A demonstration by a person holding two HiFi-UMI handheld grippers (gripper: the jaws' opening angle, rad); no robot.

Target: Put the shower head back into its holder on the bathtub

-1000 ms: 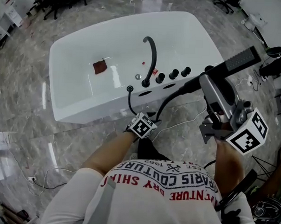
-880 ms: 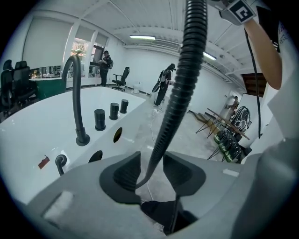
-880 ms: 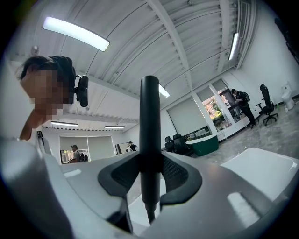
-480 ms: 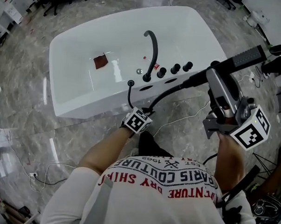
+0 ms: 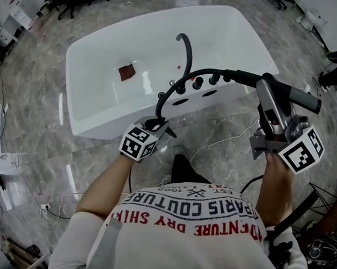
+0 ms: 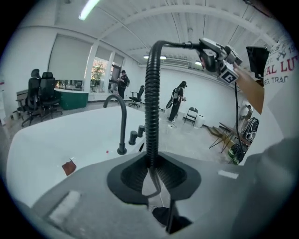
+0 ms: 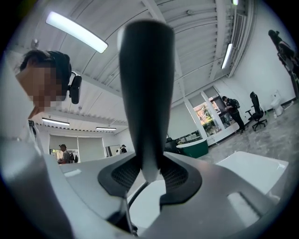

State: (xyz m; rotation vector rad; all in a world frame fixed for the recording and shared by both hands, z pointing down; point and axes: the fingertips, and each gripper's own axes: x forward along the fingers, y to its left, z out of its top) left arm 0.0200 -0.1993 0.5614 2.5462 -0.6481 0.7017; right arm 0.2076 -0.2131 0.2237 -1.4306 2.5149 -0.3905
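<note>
White bathtub fills 12 o'clock of the head view. Black ribbed hose arches above its near rim from 9 toward 3 o'clock. Left gripper, jaws just closed, pinches the hose at the arch's 9 o'clock foot; right gripper clamps the shower head, which lies roughly level off the tub's 3 o'clock corner, over floor.

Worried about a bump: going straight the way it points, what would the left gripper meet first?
Probably the near bathtub rim by the black faucet, though depth is unclear; the left gripper has just closed on the shower hose.
</note>
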